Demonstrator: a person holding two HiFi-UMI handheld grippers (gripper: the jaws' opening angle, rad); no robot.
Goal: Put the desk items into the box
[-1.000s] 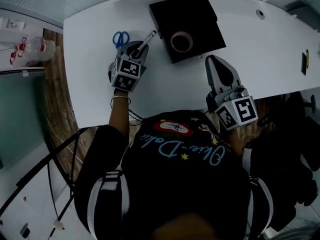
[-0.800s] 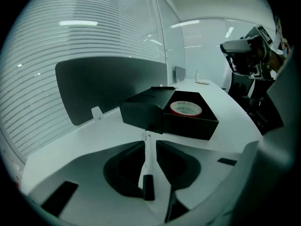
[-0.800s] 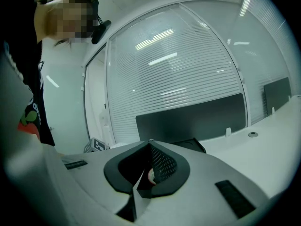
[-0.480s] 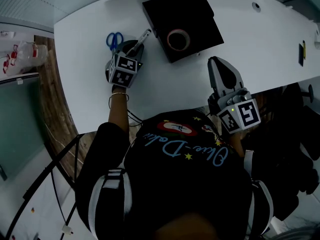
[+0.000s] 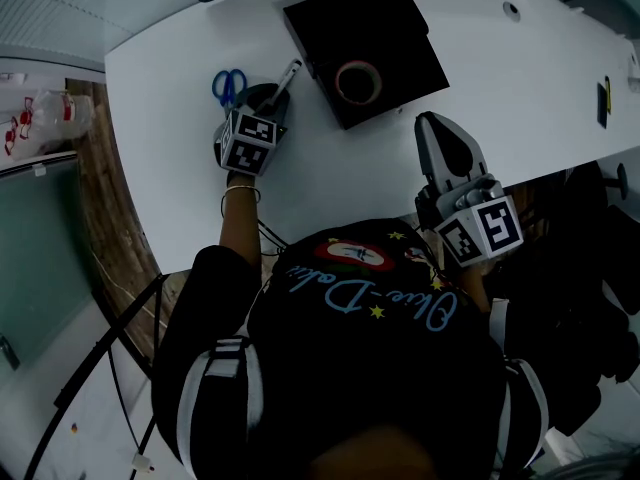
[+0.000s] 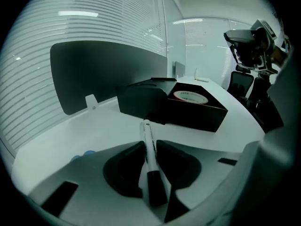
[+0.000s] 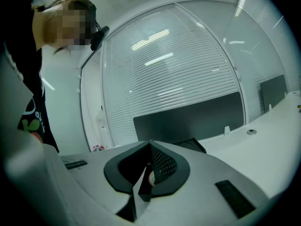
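The left hand-held gripper (image 6: 150, 147) pointed down toward the white bench (image 5: 500, 98) with a white marker pen with a black cap (image 6: 146, 131) lying lengthwise between its jaws. The jaws stood narrow and had just been easing apart, yet both tips appeared to touch the barrel. It looked like a light pinch rather than a release. The capped end sat back in the hollow behind the tips, and the other end stuck out ahead, aimed at the near corner of the open black box with its lid folded back (image 6: 193, 112). Held along the jaws like that, the pen could probably be carried straight forward over the low wall.

A roll of adhesive tape (image 6: 190, 97) already lay inside the box, ahead and to the right of this gripper. A pair of blue-handled scissors (image 5: 230, 83) lay on the bench just off its left side, not yet boxed.

The right hand-held gripper (image 7: 149, 147) hung near the person's body, its jaws closed together on nothing — likely parked clear so the left one had free run at the box, which lay ahead and to its left.
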